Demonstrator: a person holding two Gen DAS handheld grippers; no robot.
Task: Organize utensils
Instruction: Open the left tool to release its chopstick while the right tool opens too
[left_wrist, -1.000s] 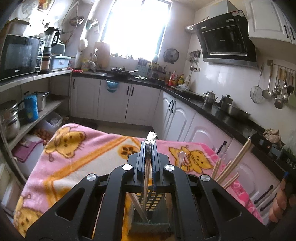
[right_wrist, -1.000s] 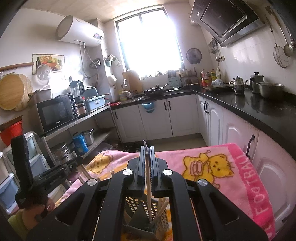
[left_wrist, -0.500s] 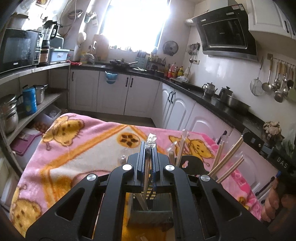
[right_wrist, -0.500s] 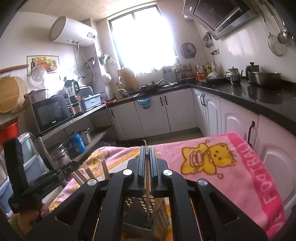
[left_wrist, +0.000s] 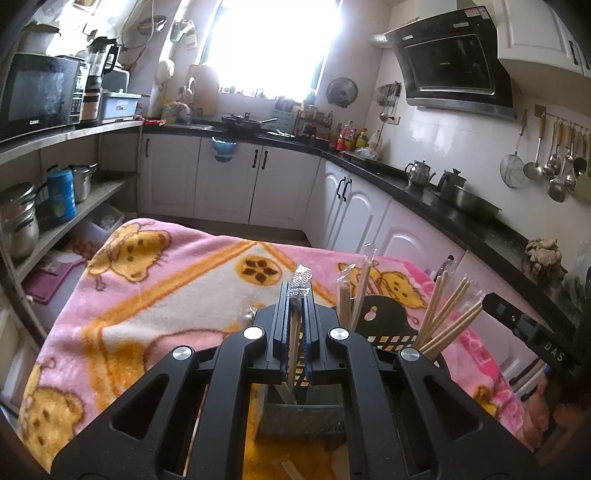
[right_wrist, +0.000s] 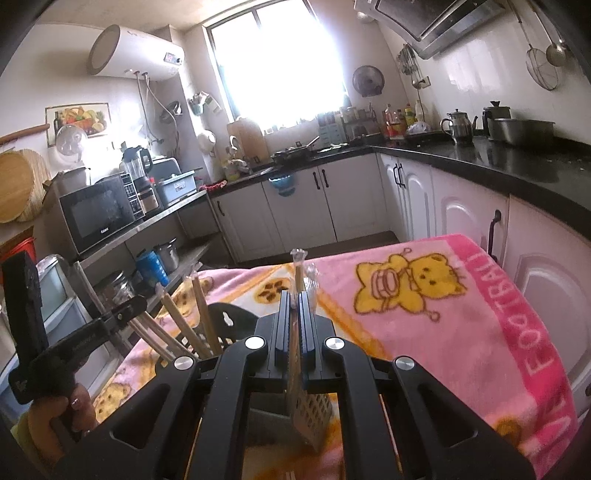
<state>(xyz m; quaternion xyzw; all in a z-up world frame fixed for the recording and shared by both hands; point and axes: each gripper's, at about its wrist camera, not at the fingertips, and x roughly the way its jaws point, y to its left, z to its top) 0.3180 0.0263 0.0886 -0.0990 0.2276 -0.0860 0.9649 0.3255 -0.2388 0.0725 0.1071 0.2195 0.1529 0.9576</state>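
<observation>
My left gripper (left_wrist: 297, 295) is shut on a pair of wooden chopsticks in a clear wrapper (left_wrist: 300, 280), held upright over the black perforated utensil holder (left_wrist: 373, 314). Their lower ends reach into the holder's grey front compartment (left_wrist: 299, 417). Several wrapped chopsticks (left_wrist: 443, 317) lean in the holder's right side. My right gripper (right_wrist: 294, 299) is shut on another wrapped chopstick pair (right_wrist: 297, 266), standing above the same utensil holder (right_wrist: 225, 317) beside its perforated wall (right_wrist: 310, 413). More chopsticks (right_wrist: 181, 325) stand in its left part.
The holder sits on a table under a pink and yellow bear blanket (left_wrist: 155, 295). The other gripper's body (left_wrist: 532, 328) is near the right edge, and a hand (right_wrist: 55, 417) holds the left gripper's handle. White cabinets (right_wrist: 461, 221) and a black counter run along the right.
My right gripper has sunk toward the holder with its chopsticks. In the left wrist view the standing chopsticks and the holder's back plate have come further into view.
</observation>
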